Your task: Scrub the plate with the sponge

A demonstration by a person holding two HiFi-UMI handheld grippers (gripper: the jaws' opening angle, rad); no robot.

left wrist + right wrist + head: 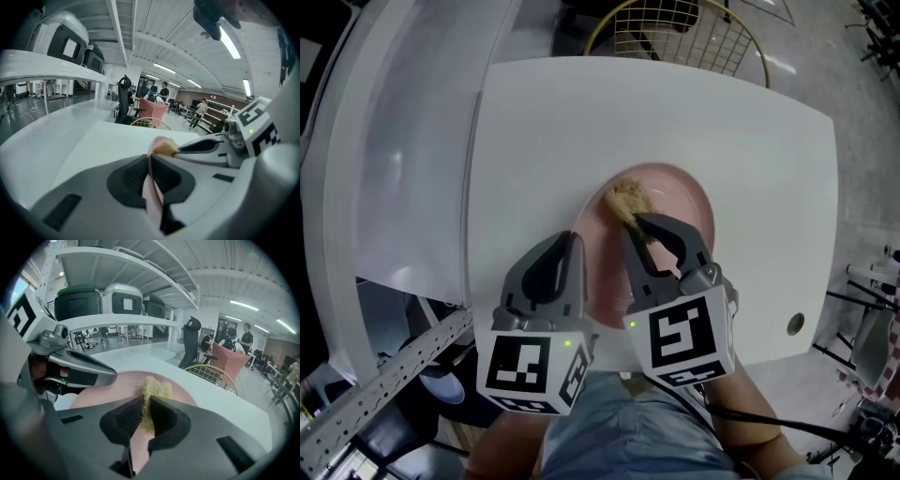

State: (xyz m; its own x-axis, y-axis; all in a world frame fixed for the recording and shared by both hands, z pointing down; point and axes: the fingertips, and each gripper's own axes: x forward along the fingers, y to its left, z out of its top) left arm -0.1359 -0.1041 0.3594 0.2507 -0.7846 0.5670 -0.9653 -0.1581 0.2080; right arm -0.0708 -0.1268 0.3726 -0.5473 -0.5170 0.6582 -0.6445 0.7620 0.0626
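Note:
A pink plate (pixel 682 197) lies tilted over the middle of the white table (pixel 750 141). My left gripper (pixel 577 242) is shut on the plate's left rim; in the left gripper view the thin pink plate edge (pixel 152 187) runs between the dark pads (pixel 133 176). My right gripper (pixel 637 223) is shut on a tan fibrous sponge (pixel 628 199), which rests on the plate's upper left part. In the right gripper view the sponge (pixel 155 389) sticks out past the jaws onto the plate (pixel 105 391), with the left gripper (pixel 79 371) just to the left.
A yellow wire basket (pixel 675 33) stands beyond the table's far edge. A white shelf unit (pixel 384 141) runs along the left. A round hole (pixel 795 324) sits near the table's right front corner. People and chairs show far off in the gripper views.

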